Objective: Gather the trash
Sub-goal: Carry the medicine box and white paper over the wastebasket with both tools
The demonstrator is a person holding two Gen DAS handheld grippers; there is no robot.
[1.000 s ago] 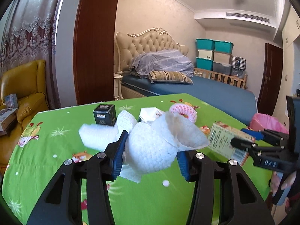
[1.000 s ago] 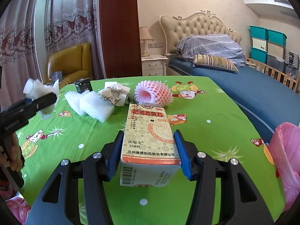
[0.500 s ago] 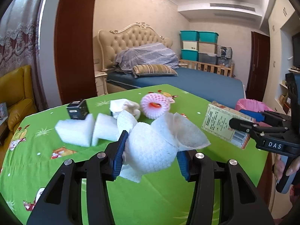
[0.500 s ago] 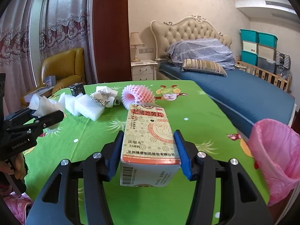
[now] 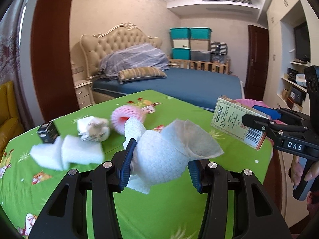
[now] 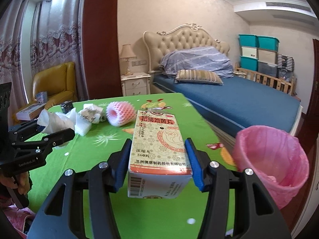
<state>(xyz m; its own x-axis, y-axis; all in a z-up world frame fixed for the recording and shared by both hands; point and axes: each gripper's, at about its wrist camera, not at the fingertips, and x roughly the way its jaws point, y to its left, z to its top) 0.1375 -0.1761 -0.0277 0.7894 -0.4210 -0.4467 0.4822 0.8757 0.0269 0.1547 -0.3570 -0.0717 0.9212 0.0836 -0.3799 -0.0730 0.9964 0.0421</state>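
Note:
My left gripper is shut on a crumpled white paper towel and holds it above the green tablecloth. My right gripper is shut on a cream medicine box; the box also shows at the right of the left wrist view. A bin lined with a pink bag stands off the table's right edge, close to the right gripper. On the table lie white foam blocks, a crumpled paper, a pink foam fruit net and a small black box.
A bed with a blue sheet lies beyond the table. A yellow armchair and a nightstand stand at the far left. Stacked storage boxes stand against the back wall.
Both grippers have swung right with their loads, toward the pink bin. The bin now looms larger in the right wrist view. The table trash has shifted left in both views.

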